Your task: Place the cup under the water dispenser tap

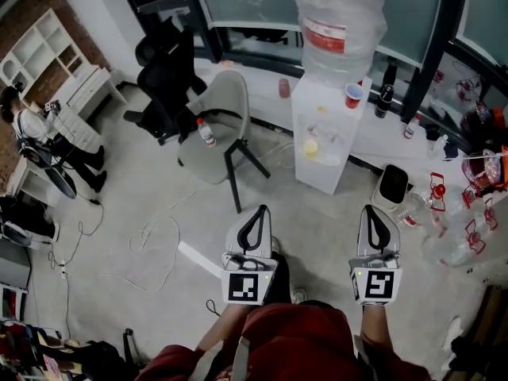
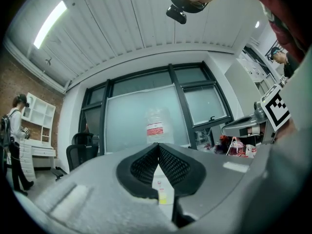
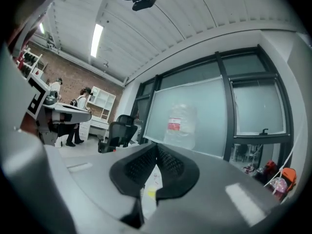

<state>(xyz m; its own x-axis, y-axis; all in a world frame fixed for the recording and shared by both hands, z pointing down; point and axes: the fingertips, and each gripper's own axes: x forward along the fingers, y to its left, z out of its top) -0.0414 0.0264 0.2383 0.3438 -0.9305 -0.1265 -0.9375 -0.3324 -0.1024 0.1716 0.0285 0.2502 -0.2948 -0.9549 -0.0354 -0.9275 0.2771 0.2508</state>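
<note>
A white water dispenser (image 1: 320,159) stands by the window with a big clear bottle (image 1: 339,22) on top. A red cup (image 1: 354,95) sits on the dispenser's top, at its right edge. Something yellow (image 1: 311,146) shows in the tap niche. Both grippers hang over the floor well short of the dispenser, pointing toward it. My left gripper (image 1: 258,211) is shut with nothing in it, its tips meeting (image 2: 158,145). My right gripper (image 1: 375,210) is likewise shut and empty (image 3: 156,146). The bottle (image 2: 156,126) (image 3: 181,123) shows beyond the jaws in both gripper views.
A grey chair (image 1: 218,125) holding a plastic bottle (image 1: 205,132) and a black office chair (image 1: 167,74) stand left of the dispenser. A white bin (image 1: 393,185) and red-capped clutter (image 1: 468,213) lie to its right. Cables (image 1: 155,236) trail across the floor. A person (image 1: 48,133) is far left.
</note>
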